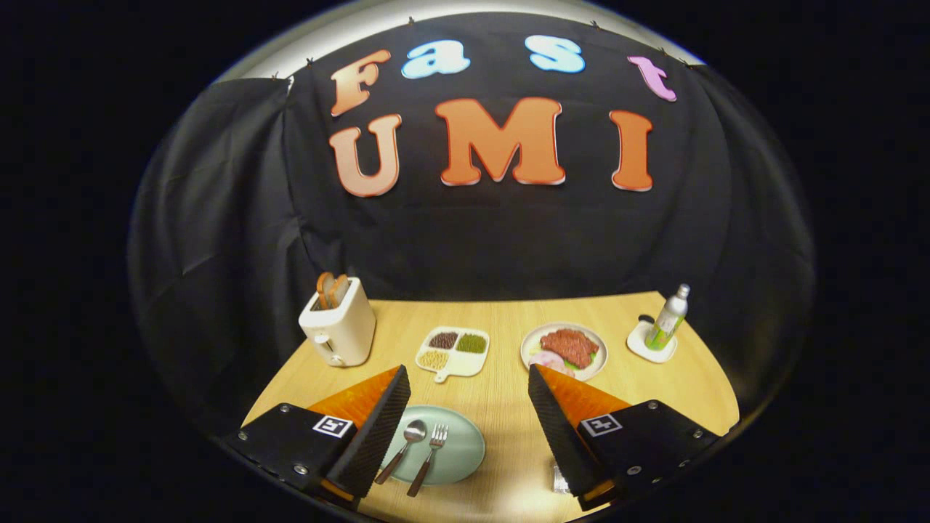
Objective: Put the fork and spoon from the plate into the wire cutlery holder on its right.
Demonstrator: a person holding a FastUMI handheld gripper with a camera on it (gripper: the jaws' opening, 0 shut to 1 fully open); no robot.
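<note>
We hold the gripper (468, 407) with fingers spread wide, empty. Spoon (404, 447) and fork (430, 457) lie on the plate (465, 450) at six o'clock, between the fingers; nothing moved yet. The holder (558, 479) peeks out at five o'clock, we judge.

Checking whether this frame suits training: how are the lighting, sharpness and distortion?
Gripper view: even, warm light on the table, no harsh glare; the fork and spoon on the plate look sharp between the open gripper fingers; fisheye bends the table's far edge.
</note>
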